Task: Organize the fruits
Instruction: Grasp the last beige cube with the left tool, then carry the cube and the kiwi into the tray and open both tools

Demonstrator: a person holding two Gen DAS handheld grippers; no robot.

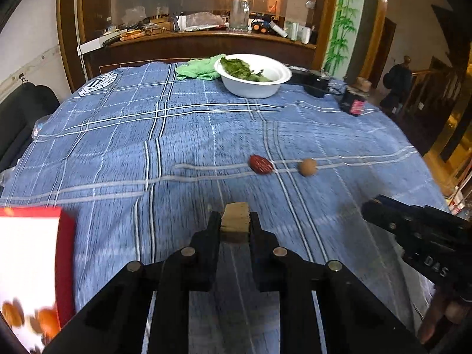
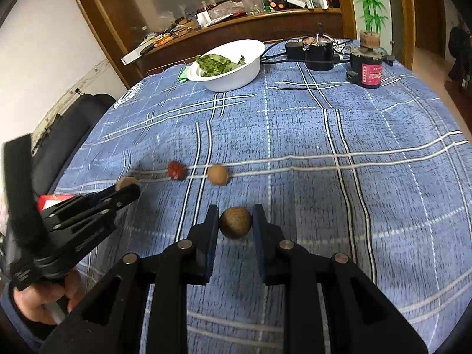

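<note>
My left gripper (image 1: 235, 221) is shut on a pale tan block-shaped piece (image 1: 236, 216), held above the blue plaid tablecloth (image 1: 177, 135); it also shows in the right wrist view (image 2: 127, 187). My right gripper (image 2: 235, 221) is shut on a round brown fruit (image 2: 235, 223) just above the cloth; its body shows in the left wrist view (image 1: 413, 230). A red date (image 1: 260, 163) (image 2: 176, 170) and a small round tan fruit (image 1: 308, 167) (image 2: 217, 174) lie side by side on the cloth beyond both grippers. A red-and-white box (image 1: 32, 265) sits at the near left.
A white bowl (image 1: 265, 88) (image 2: 233, 79) with green leaves stands at the far side, a green cloth (image 1: 197, 69) beside it. A black jar with a red label (image 2: 368, 70) (image 1: 354, 103) and black electronics (image 2: 315, 53) sit far right. A dark chair (image 2: 73, 135) is left of the table.
</note>
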